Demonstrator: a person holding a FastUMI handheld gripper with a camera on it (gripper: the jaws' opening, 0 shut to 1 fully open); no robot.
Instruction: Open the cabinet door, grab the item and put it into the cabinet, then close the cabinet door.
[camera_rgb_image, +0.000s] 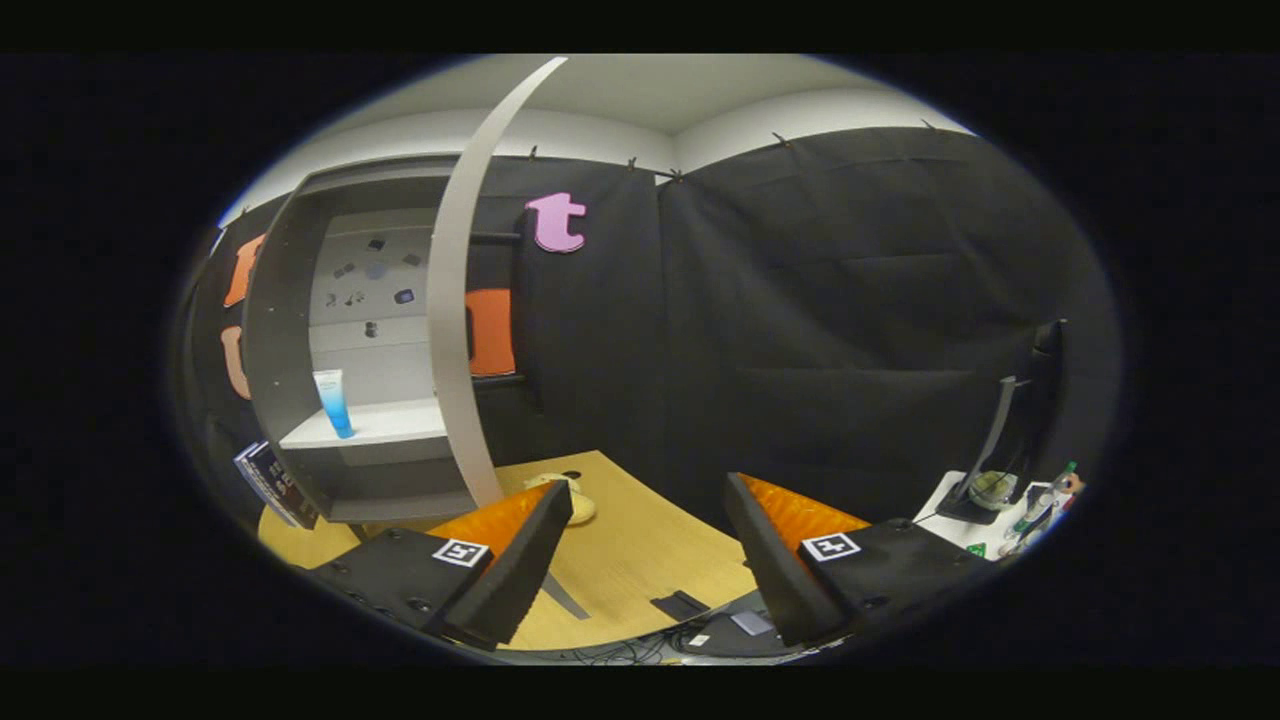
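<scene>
A grey cabinet stands on the wooden table, beyond and left of my fingers. Its door is swung wide open, seen edge-on as a pale curved strip. A white and blue tube stands upright on the cabinet's white shelf. My gripper is open, held above the table to the right of the door, with nothing between its fingers. The left fingertip lies close to the door's lower edge.
A small pale round object lies on the table just beyond the left finger. Books lean at the cabinet's left foot. A white stand with a black arm and pens sits at far right. Cables and small devices lie at the table's near edge.
</scene>
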